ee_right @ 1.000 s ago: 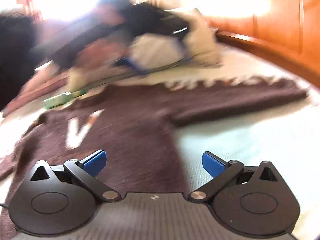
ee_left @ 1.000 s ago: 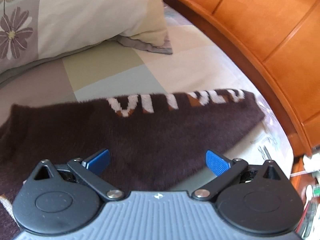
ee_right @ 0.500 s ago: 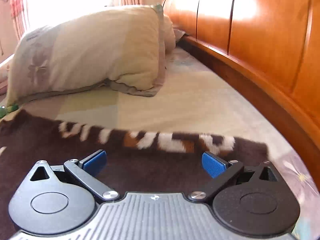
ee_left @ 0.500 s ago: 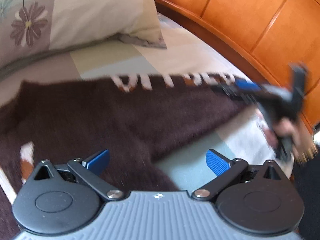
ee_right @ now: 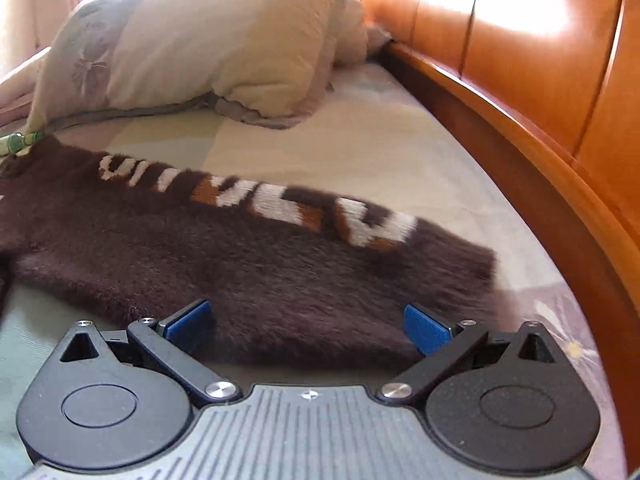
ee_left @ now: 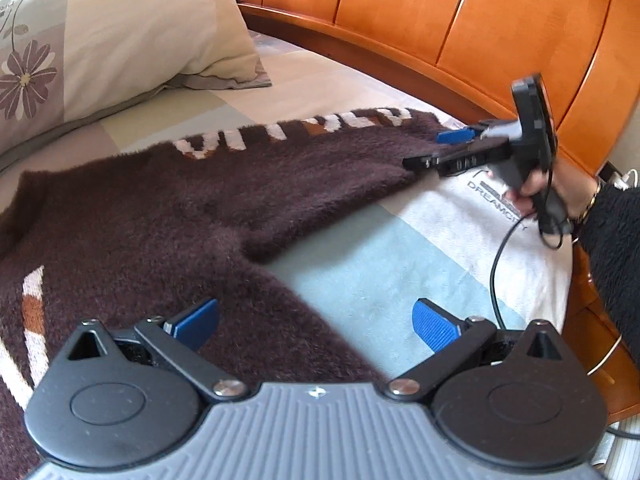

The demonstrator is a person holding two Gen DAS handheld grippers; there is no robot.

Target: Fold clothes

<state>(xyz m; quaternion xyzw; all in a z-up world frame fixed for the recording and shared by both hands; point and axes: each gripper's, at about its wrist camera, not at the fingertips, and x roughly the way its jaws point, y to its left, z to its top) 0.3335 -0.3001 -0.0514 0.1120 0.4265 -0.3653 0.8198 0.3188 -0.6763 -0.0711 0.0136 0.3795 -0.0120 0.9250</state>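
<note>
**A:** Moved since a second ago: right gripper [ee_left: 448, 148], absent from the left wrist view then, is now in it at two o'clock, at the cuff end of the sleeve [ee_right: 280, 264]. Left gripper [ee_left: 316, 320] has shifted only slightly along the sweater [ee_left: 140, 216].

**B:** Item and location?

**A:** One dark brown fuzzy knit sweater, white and rust lettering down the sleeve. It lies flat on the bed [ee_left: 360, 280], body toward eight o'clock in the left view, sleeve stretched out toward one o'clock, short of the wooden headboard [ee_left: 440, 20]. Pillow [ee_left: 120, 32] sits at eleven o'clock, apart from it.

**B:** Handling?

**A:** Judged soft, limp, fairly light; thick pile should grip well against the ribbed blue pads [ee_right: 426, 330]. It will sag and drag on the sheet if lifted by one point. Best holds: the cuff edge for the sleeve, the side seam near the armpit for the body.

**B:** Gripper states?

**A:** Left: jaws spread wide, nothing between them, hovering over the sweater's side edge at the armpit. Right: jaws also wide apart in its own view, nothing between them, low over the cuff end.

**B:** Hand pose?

**A:** Right hand [ee_left: 536, 184] wraps the handle from below at three o'clock, dark sleeve behind it, tool aimed level toward nine o'clock along the sleeve.
</note>
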